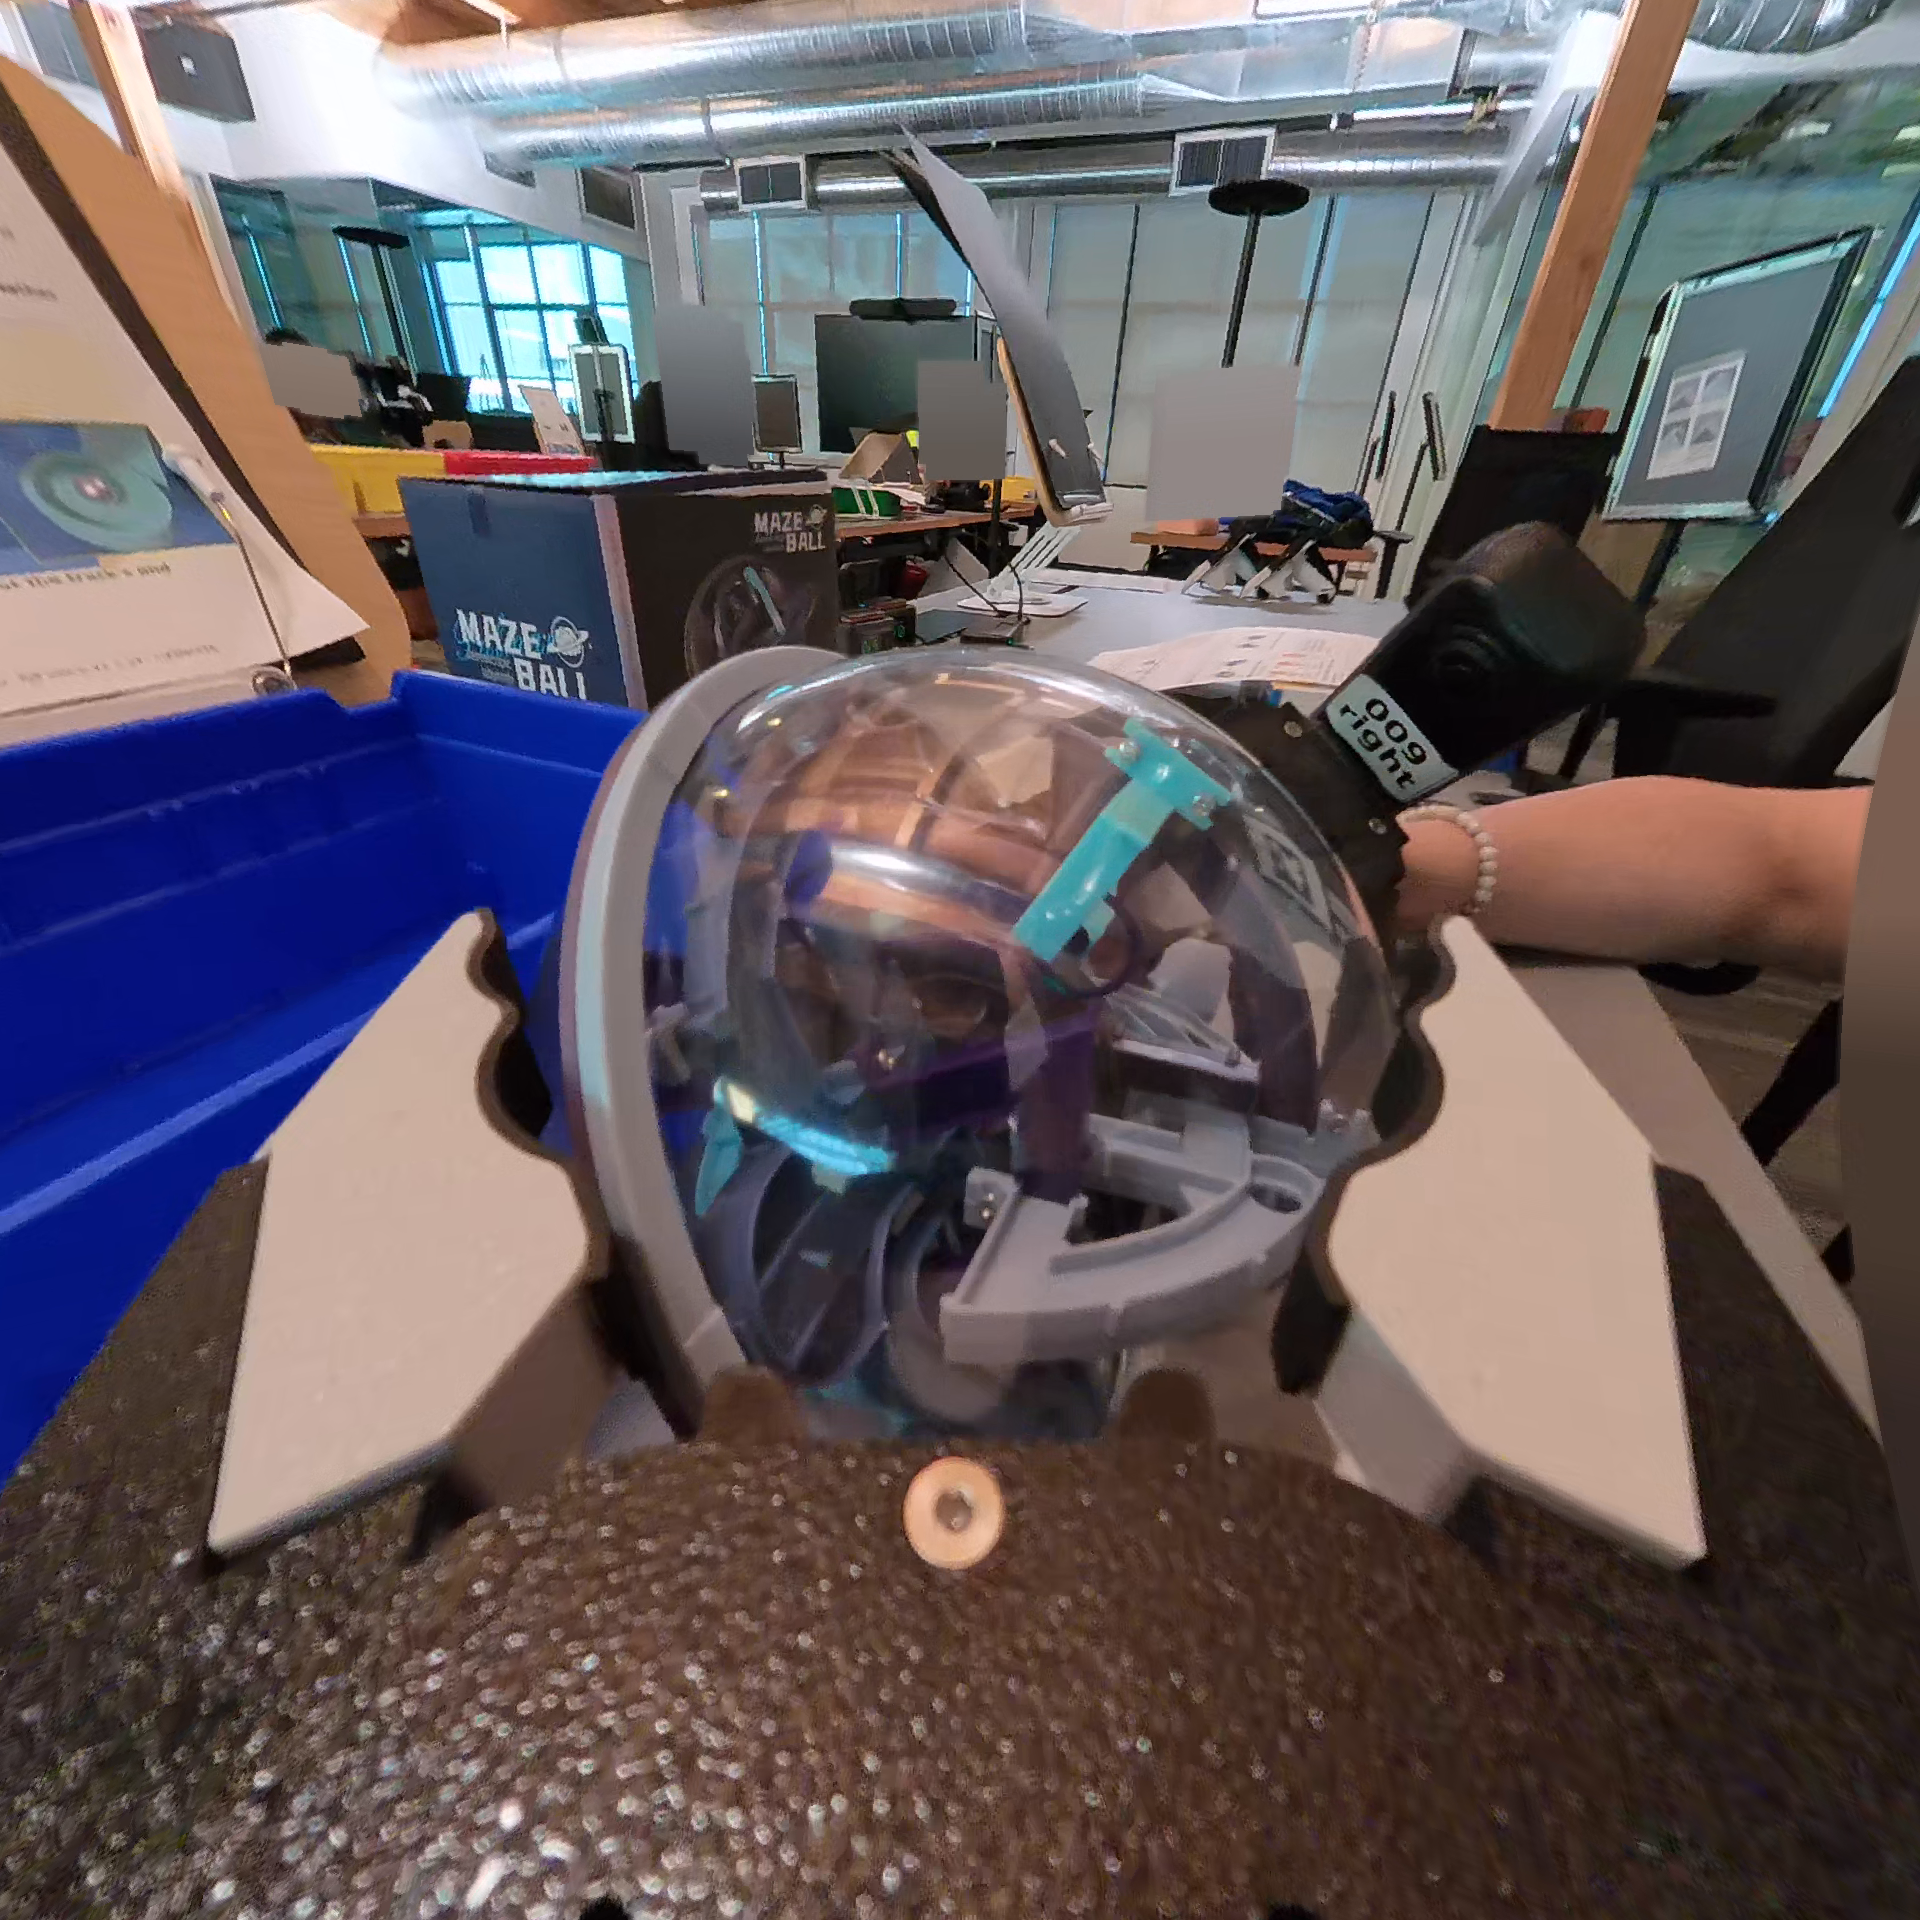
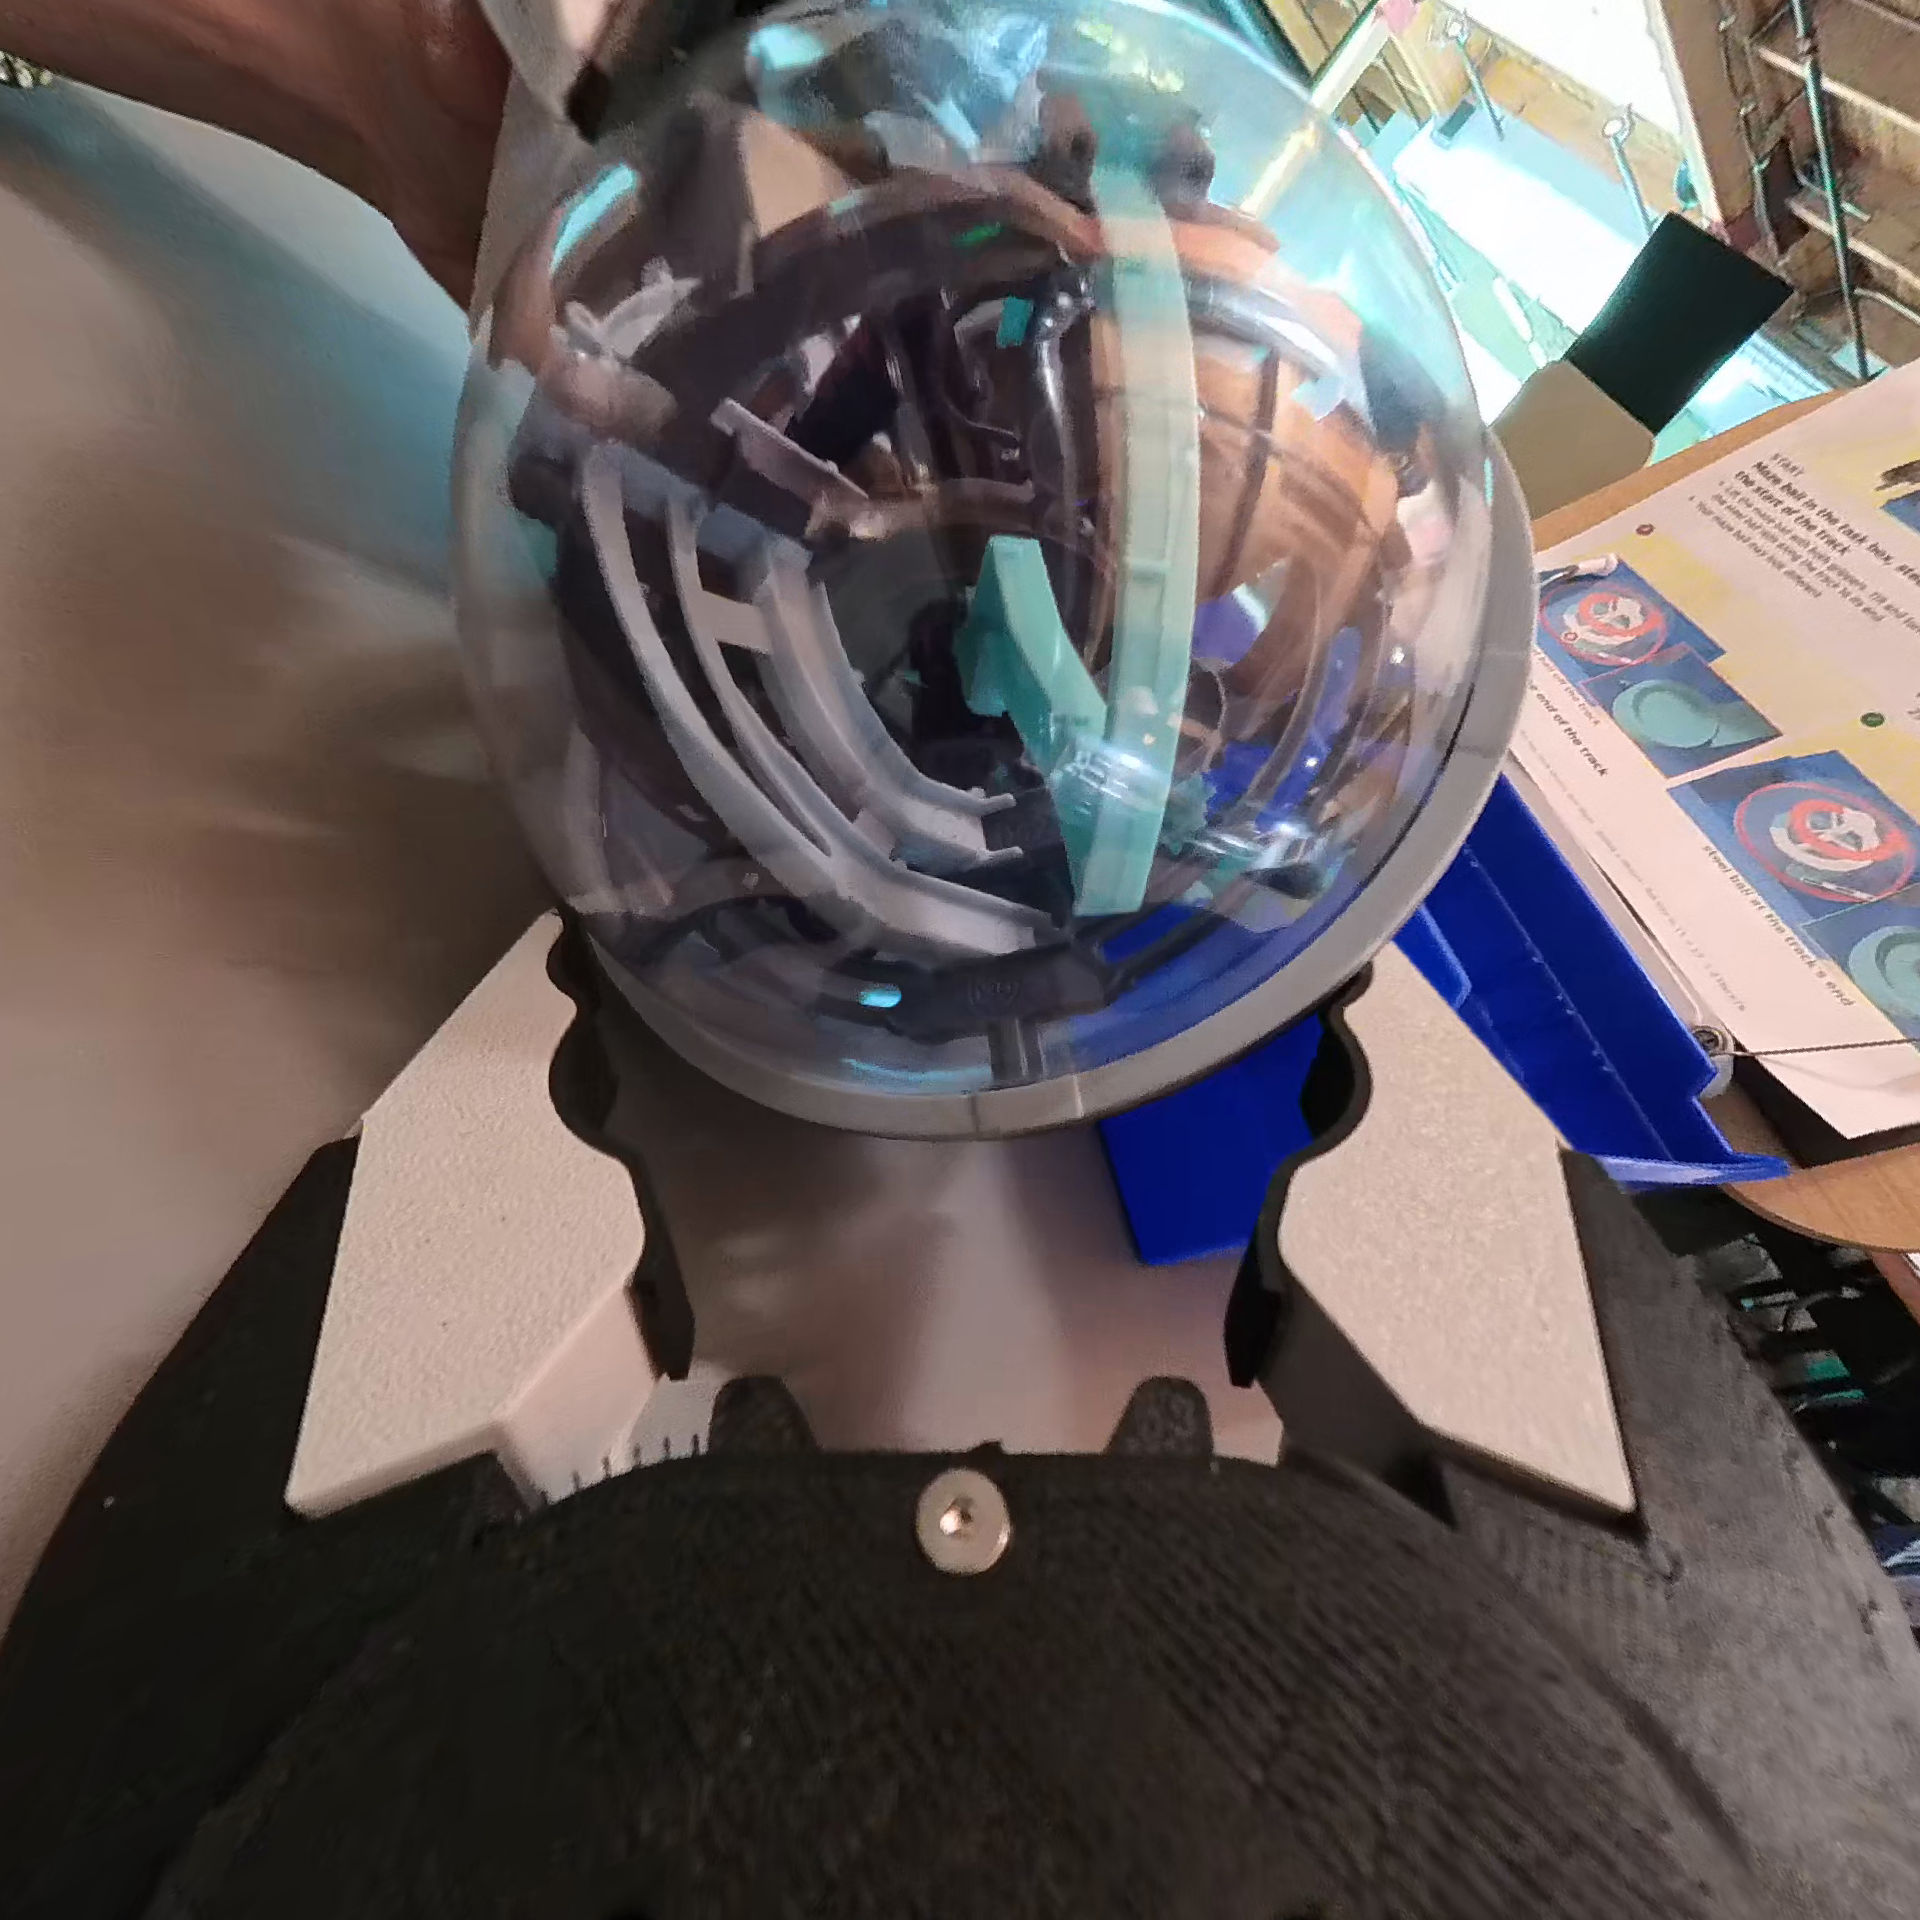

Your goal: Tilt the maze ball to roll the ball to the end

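Both the left gripper (image 1: pixel 961 1081) and right gripper (image 2: pixel 961 1060) are clamping their jaws on the lifted maze ball (image 1: pixel 977 1029), mid-tilt, the inner steel ball's progress being untraceable.

Bright daylight from far windows (image 1: pixel 520 312) in the left wrist view, strong fisheye bending at the edges, glare streaks on the clear maze ball (image 1: pixel 977 1029), right wrist view smeared with motion blur, blown-out highlights upper right, tool body dark in the foreground

maze ball (image 1: pixel 966 1039) filling the gap between left fingers (image 1: pixel 416 1195), blue bin (image 1: pixel 208 935) close left, right gripper (image 1: pixel 1351 831) behind
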Demonstrator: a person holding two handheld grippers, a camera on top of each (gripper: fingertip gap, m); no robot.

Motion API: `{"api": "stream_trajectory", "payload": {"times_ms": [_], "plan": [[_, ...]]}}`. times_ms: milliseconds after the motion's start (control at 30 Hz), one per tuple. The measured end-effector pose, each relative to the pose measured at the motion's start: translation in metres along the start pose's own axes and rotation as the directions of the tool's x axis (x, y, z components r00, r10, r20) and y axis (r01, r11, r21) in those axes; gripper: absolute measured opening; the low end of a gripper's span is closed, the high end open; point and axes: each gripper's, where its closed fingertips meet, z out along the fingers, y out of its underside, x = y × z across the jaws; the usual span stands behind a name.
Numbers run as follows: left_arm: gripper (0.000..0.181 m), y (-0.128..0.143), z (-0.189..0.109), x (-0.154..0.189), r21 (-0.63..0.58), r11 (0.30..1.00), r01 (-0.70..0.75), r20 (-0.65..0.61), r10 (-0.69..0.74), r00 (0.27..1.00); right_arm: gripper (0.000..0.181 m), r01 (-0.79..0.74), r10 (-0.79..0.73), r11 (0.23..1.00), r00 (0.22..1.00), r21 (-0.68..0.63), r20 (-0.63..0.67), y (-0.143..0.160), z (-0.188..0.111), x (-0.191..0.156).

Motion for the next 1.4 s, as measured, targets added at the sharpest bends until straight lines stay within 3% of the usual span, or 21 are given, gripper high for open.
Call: {"api": "stream_trajectory", "payload": {"times_ms": [167, 467, 733, 1400], "plan": [[0.158, -0.001, 0.002, 0.004, -0.006, 0.991, -0.133, 0.031, 0.133, 0.991, 0.13, -0.023, 0.023, 0.999, 1.0, -0.028, 0.016, 0.005, -0.001, 0.0], [0.158, -0.001, 0.001, 0.006, -0.024, 0.989, -0.148, 0.023, 0.149, 0.989, 0.133, 0.022, -0.022, 0.999, 1.0, -0.025, -0.011, 0.004, 0.0, 0.001], [0.158, -0.001, 0.001, 0.011, -0.002, 0.998, -0.067, -0.027, 0.067, 0.997, 0.142, 0.082, -0.081, 0.996, 0.996, 0.026, -0.029, -0.004, -0.002, -0.001], [0.158, 0.003, 0.002, 0.021, -0.005, 0.989, 0.148, -0.141, -0.147, 0.979, 0.158, 0.067, -0.071, 0.976, 0.997, 0.207, 0.014, -0.029, -0.012, -0.01]]}}
